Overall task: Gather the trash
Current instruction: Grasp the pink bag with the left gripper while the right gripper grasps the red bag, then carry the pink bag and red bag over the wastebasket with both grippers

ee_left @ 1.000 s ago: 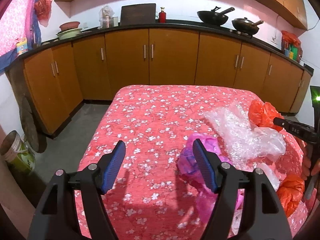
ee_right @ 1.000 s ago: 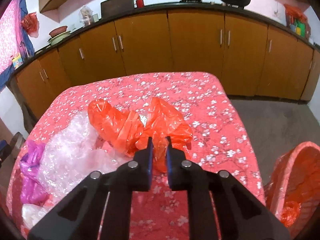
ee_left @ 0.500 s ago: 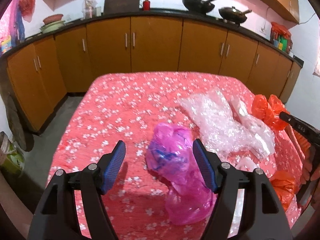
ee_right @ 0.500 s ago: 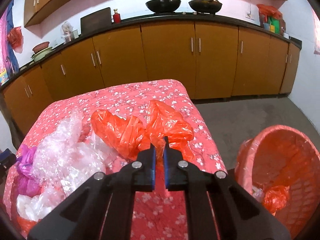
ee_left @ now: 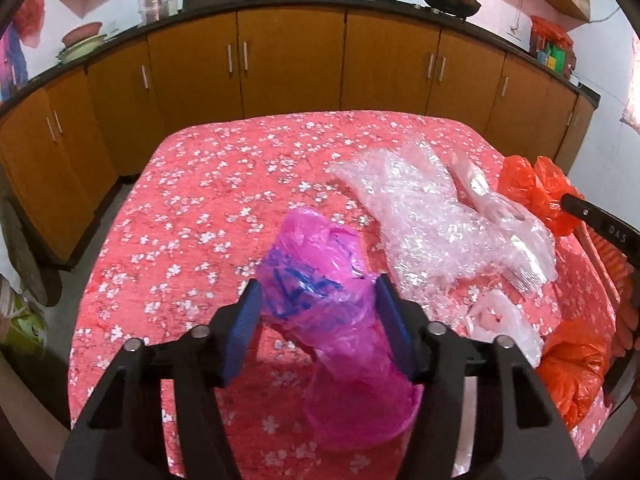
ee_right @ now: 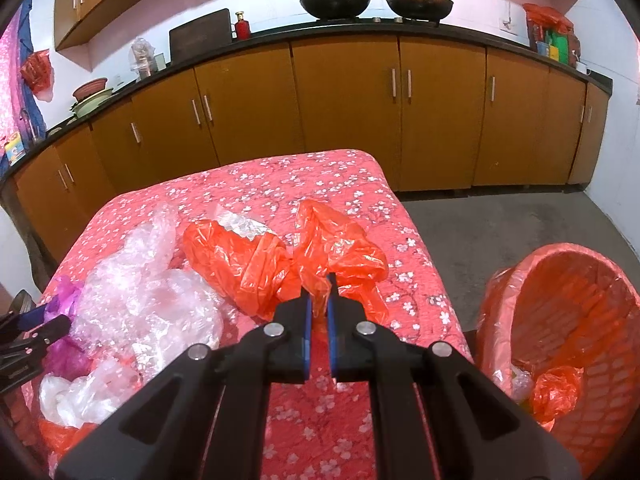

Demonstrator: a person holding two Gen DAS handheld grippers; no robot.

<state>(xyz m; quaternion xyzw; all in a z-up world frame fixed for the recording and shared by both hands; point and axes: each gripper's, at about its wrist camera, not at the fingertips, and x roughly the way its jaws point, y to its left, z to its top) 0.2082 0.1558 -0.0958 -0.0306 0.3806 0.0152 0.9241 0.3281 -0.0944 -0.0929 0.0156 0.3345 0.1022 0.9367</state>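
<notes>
The task was partly complete. The basket (ee_right: 560, 344), on the floor right of the table (ee_left: 224, 184), already contained at least one orange bag; other contents could not be identified. The right gripper (ee_right: 317, 312) was clamped on the orange bag (ee_right: 288, 256) at the table's right side, not yet over the basket. The left gripper (ee_left: 316, 312) had just been closing around the pink bag (ee_left: 320, 296), near the table's front edge; its blue pads touched the film. The clear plastic wrap (ee_left: 432, 216) and further pieces at the near right edge remained uncollected.
</notes>
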